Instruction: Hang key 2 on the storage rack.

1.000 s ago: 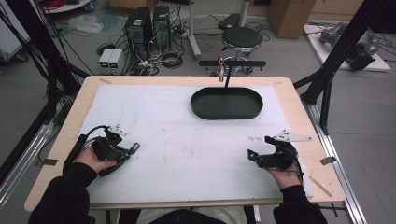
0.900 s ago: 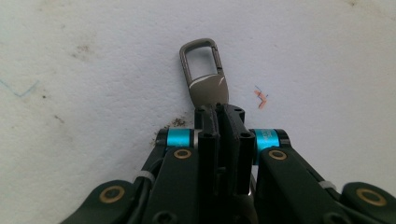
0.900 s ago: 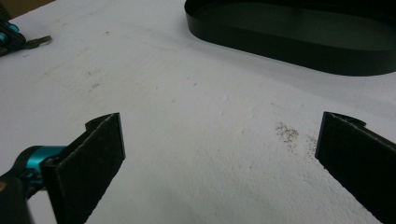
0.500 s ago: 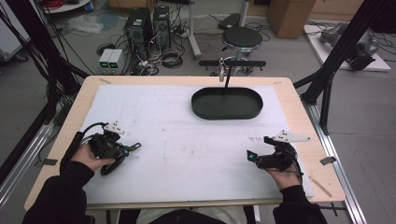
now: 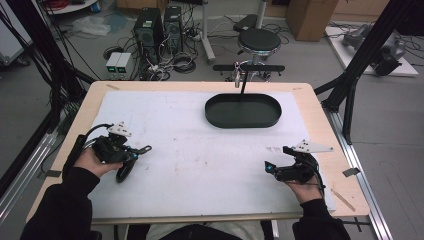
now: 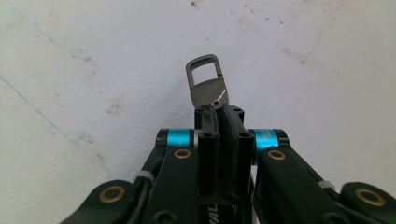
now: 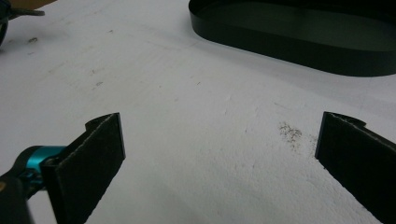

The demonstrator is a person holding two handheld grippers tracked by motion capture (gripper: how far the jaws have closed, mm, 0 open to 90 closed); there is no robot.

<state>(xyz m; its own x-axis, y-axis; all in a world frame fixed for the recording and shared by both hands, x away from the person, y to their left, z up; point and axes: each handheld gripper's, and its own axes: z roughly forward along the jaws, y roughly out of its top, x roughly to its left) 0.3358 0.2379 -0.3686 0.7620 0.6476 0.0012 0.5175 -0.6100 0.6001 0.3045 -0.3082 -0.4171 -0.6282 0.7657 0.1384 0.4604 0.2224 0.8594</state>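
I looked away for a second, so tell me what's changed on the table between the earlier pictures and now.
The left tongs, shut on a small metal clip, have lifted a little off the white mat and shifted slightly toward the table's middle; the clip stays clamped. The right tongs have kept still, jaws wide open with nothing between them. The black oval tray sits where it was.

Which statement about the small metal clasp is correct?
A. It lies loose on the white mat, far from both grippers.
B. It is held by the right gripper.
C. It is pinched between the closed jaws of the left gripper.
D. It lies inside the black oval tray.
C: in the left gripper view the left gripper has its jaws shut on the base of the metal clasp, whose loop sticks out beyond the tips.
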